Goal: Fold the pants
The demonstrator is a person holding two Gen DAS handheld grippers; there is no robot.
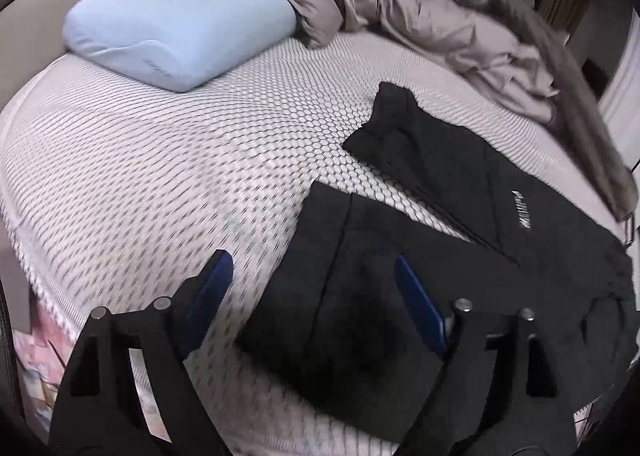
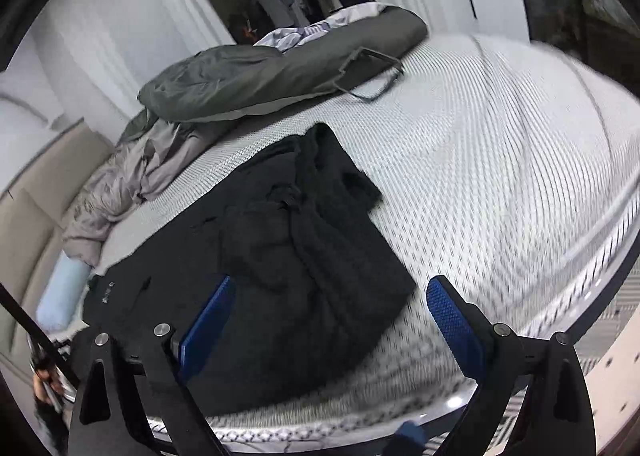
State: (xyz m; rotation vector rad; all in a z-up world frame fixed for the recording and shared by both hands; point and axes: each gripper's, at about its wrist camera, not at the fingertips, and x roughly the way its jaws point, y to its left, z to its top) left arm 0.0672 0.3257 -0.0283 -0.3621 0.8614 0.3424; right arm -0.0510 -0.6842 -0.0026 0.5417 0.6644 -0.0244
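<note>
Left tongs: spread, nothing pinched, blue pads above the near edge of the bed. Right tongs: spread, nothing pinched. Black pants: flat on the mattress, partly folded, just beyond both tongs. Far left: blue pillow. Far side: rumpled grey duvet.

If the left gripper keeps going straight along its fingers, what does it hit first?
Most likely the black pants: the open left gripper points down at the near leg end, at its edge, on the mattress. Depth is hard to judge.
</note>
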